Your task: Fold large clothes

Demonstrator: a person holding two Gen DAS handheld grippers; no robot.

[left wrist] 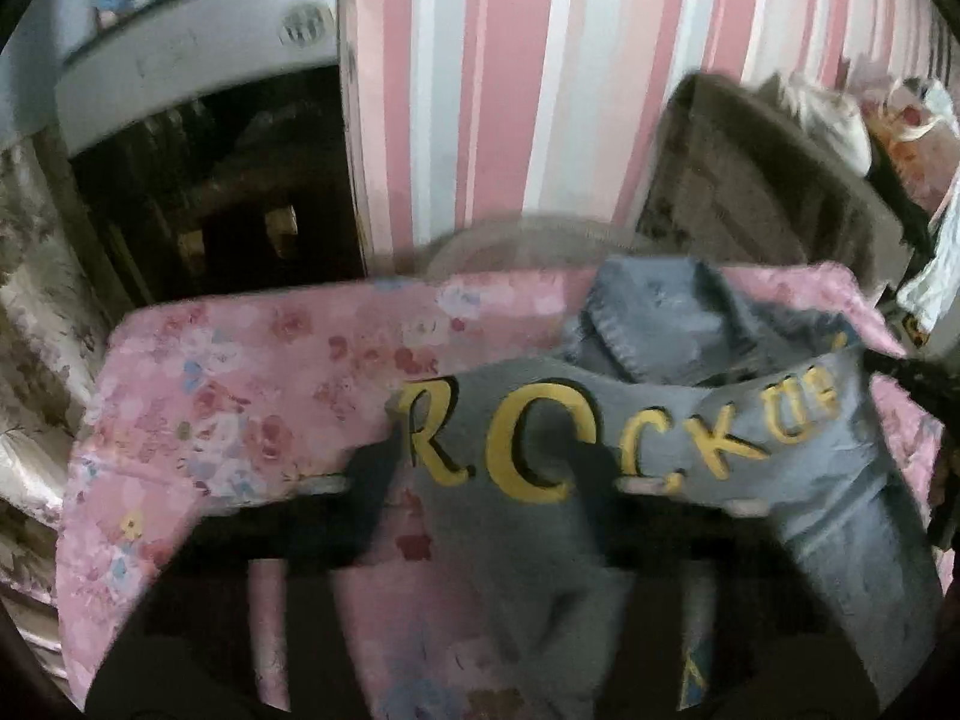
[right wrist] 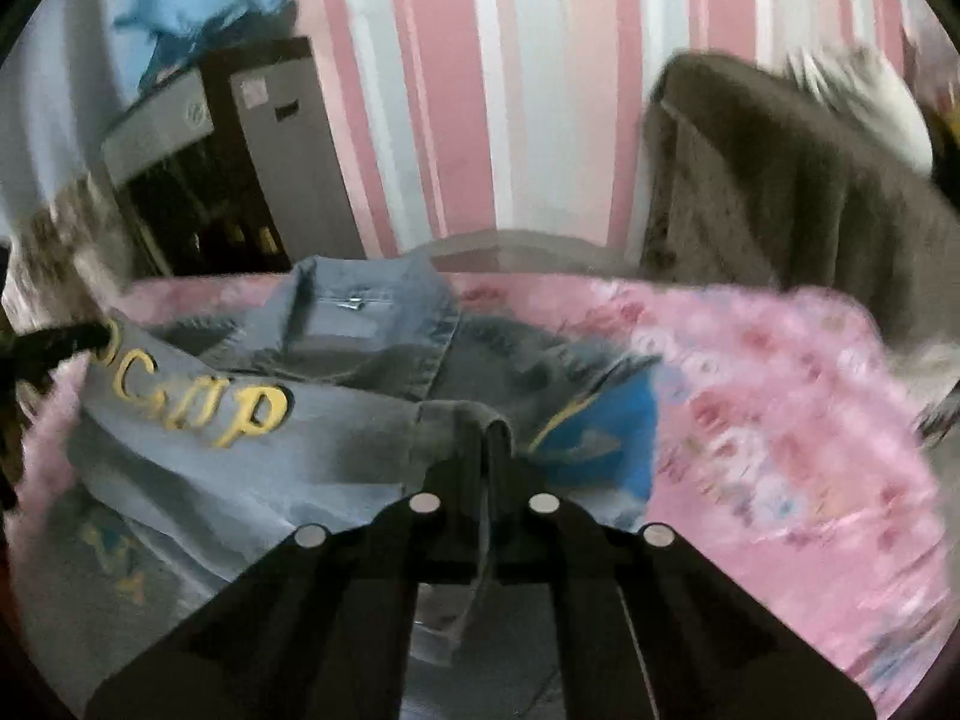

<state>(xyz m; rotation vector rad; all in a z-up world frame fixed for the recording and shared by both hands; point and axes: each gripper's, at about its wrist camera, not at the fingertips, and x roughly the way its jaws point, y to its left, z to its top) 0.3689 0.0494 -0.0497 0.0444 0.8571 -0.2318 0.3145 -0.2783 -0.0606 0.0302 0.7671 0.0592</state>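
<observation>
Between the closed jaws of the right gripper [right wrist: 489,468] sits a pinched ridge of the denim jacket [right wrist: 252,480], a fold of its blue-grey cloth standing up in the narrow gap. The left gripper [left wrist: 480,474] has its jaws partly apart with the jacket's lettered panel bunched between them; motion blur hides whether the pads press on it, so I cannot tell if that side truly grips.

Outward from both, the jacket lies crumpled across the pink floral bedspread [right wrist: 780,420], its collar [right wrist: 366,312] toward the striped wall [right wrist: 540,90] and the yellow lettering [left wrist: 558,432] on the half nearer the left gripper. A dark padded headboard [right wrist: 780,192] stands at the bedspread's far right.

Denim of this kind is likely fairly heavy and only moderately limp. It should hold a crease better than thin cloth, yet sag and drag if lifted by one point. Seams, the hem and the shoulder line look like the firmest holds; the raised lettering and loose mid-panel cloth would probably bunch and slip. The soft bedspread may ruck up beneath it when pulled.
</observation>
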